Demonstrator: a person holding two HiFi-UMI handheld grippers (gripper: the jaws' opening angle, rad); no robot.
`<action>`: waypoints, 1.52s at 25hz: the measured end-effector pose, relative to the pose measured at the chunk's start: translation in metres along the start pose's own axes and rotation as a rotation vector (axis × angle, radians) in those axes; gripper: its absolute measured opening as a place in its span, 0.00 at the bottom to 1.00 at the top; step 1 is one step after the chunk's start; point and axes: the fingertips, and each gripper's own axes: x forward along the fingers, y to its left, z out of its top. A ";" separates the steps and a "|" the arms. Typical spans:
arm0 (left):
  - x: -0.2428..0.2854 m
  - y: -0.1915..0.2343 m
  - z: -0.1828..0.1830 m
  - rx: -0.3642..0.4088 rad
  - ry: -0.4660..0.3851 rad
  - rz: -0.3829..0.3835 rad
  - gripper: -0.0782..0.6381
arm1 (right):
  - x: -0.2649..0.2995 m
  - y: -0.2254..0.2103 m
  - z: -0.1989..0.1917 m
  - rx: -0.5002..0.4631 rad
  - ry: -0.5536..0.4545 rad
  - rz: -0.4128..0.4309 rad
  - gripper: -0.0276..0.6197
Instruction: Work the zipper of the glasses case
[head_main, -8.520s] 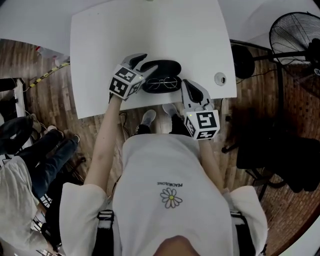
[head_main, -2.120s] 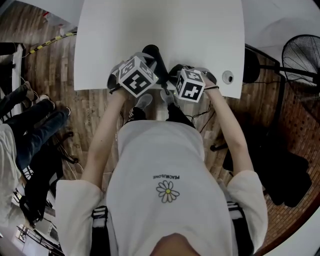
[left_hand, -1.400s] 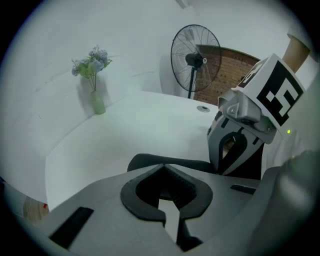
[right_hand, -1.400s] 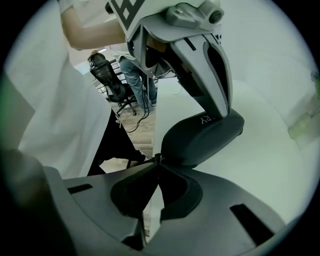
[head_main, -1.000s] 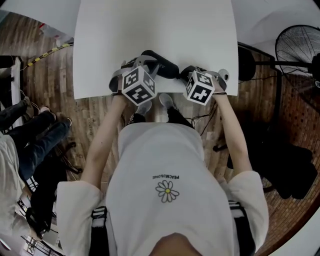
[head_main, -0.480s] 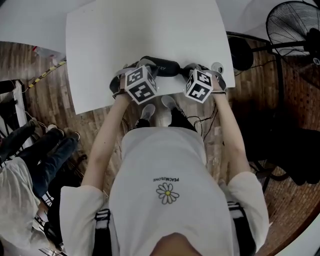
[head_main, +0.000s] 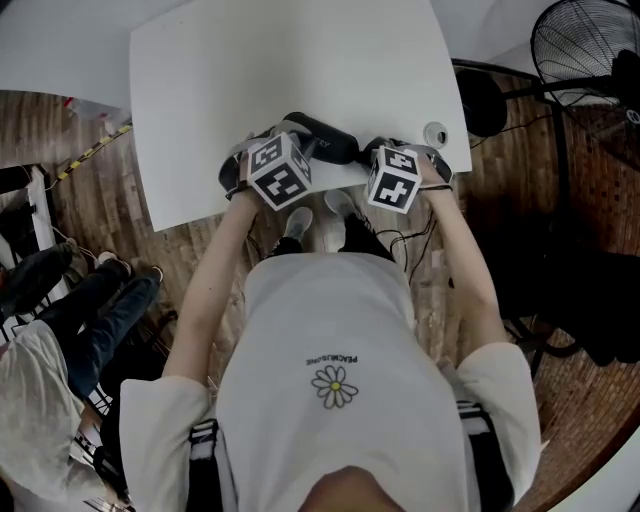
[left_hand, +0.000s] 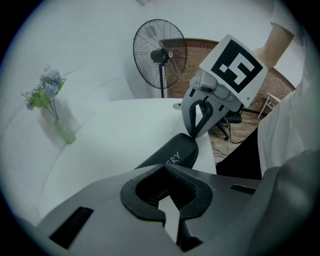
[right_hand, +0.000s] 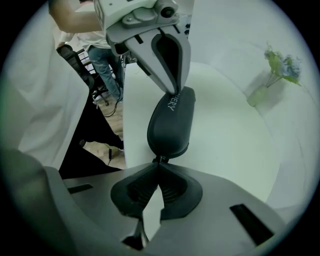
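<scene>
At the table's near edge: glasses case (head_main: 325, 138), a long rounded pod with a matte black shell and pale lettering on top. It lies flat on the table (head_main: 290, 60) and runs along that edge.
Table: smooth white top with rounded corners.
Left gripper (right_hand: 175, 91): grey plastic fingers tapering to a point above the table's near edge. The tips are pressed together on the lettered end of the case.
Right gripper (left_hand: 195, 132): the same grey shell, with ribbed black pads. Its jaws are closed tight, pinching the small metal zipper pull (right_hand: 159, 160) at the case's other end, just inside the table's edge.
Marker cubes: left cube (head_main: 278, 172) and right cube (head_main: 393, 180), white faces with black square patterns, hanging out past the table's near edge.
Fan (left_hand: 159, 52): round wire cage on a thin pole, standing on the floor beyond the table's side.
</scene>
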 end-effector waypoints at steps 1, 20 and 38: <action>-0.001 0.000 -0.001 0.001 -0.001 -0.001 0.13 | 0.000 0.004 0.002 -0.021 0.017 0.022 0.05; -0.004 0.001 -0.004 -0.044 -0.075 0.049 0.13 | 0.017 0.037 0.056 0.507 -0.158 -0.093 0.05; 0.006 0.011 0.002 0.001 0.000 0.059 0.13 | 0.006 -0.045 -0.024 0.445 -0.035 -0.293 0.05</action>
